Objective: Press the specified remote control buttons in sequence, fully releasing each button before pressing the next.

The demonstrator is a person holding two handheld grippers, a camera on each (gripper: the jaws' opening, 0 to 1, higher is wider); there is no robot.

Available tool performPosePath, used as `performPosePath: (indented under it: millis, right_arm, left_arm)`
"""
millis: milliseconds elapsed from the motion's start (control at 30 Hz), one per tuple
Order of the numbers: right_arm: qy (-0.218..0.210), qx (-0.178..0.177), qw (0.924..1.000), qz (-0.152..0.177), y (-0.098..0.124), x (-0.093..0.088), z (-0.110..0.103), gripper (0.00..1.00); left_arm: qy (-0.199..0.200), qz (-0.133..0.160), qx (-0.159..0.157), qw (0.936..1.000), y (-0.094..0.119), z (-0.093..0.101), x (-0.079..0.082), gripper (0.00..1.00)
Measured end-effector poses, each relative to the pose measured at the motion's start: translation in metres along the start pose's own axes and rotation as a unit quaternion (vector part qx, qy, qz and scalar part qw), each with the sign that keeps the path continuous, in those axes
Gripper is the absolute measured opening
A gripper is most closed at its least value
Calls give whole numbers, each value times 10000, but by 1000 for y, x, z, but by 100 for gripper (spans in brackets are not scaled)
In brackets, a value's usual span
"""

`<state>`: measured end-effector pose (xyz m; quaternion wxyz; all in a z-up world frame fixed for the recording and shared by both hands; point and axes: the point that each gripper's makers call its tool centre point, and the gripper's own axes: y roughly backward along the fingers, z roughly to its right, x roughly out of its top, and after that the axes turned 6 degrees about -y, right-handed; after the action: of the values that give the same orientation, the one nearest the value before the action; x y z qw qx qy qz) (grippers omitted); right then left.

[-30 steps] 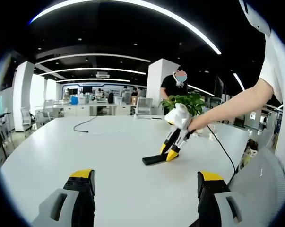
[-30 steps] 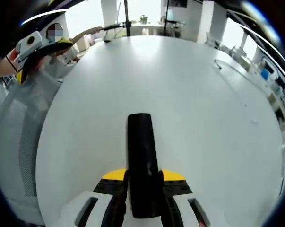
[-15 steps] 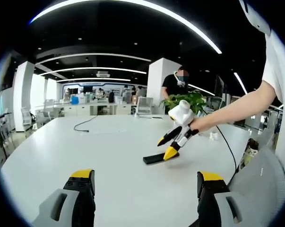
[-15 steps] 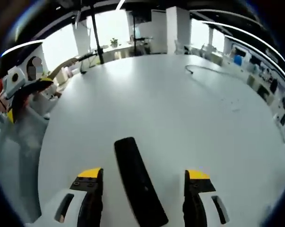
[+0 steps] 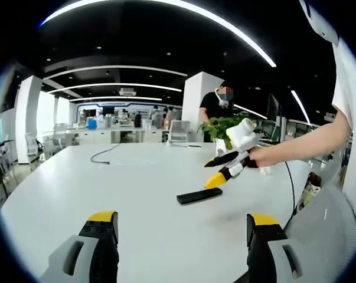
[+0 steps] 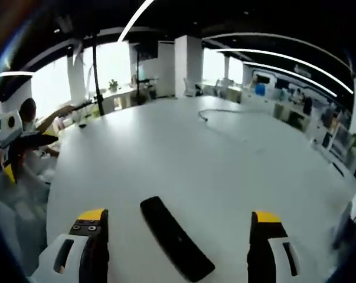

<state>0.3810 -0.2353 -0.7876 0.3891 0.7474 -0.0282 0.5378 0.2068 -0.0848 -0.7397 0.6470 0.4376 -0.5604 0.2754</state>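
A black remote control (image 5: 199,196) lies flat on the white table (image 5: 136,194); in the right gripper view the remote control (image 6: 175,237) sits between and beyond my right jaws. My right gripper (image 6: 176,236) is open, raised above the remote and not touching it. From the left gripper view that right gripper (image 5: 217,171) hangs in the air just above the remote's far end, jaws apart. My left gripper (image 5: 182,242) is open and holds nothing, well short of the remote. The other gripper (image 6: 9,150) appears at the left edge of the right gripper view.
A dark cable (image 5: 101,155) lies on the far side of the table, and a potted plant (image 5: 231,125) stands behind the remote. A person stands by a white pillar (image 5: 196,106). A pole (image 6: 97,76) rises at the table's far edge.
My right gripper opened off the remote, lifted and tilted back. The remote stays flat on the table. The left gripper has not moved.
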Motion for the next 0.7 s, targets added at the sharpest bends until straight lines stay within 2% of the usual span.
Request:
performPosePath:
  millis: [100,200,567,700]
  right_arm:
    - [-322,-54,9992,226,9,8,0,99]
    - [-369,-132,9985,391,18,12,-2,99]
    - [-733,-375,9936,772,49,10,-14,99]
    - [-877,-572,9890,1047,67,12,-18,99]
  left_arm:
    - [7,19,5,10000,0,0,1,93]
    - [4,14,0,10000,0,0,1,93]
    - [46,33,14,10000,1,0,1,93]
    - [50,16,-8,10000,0,1,1,93]
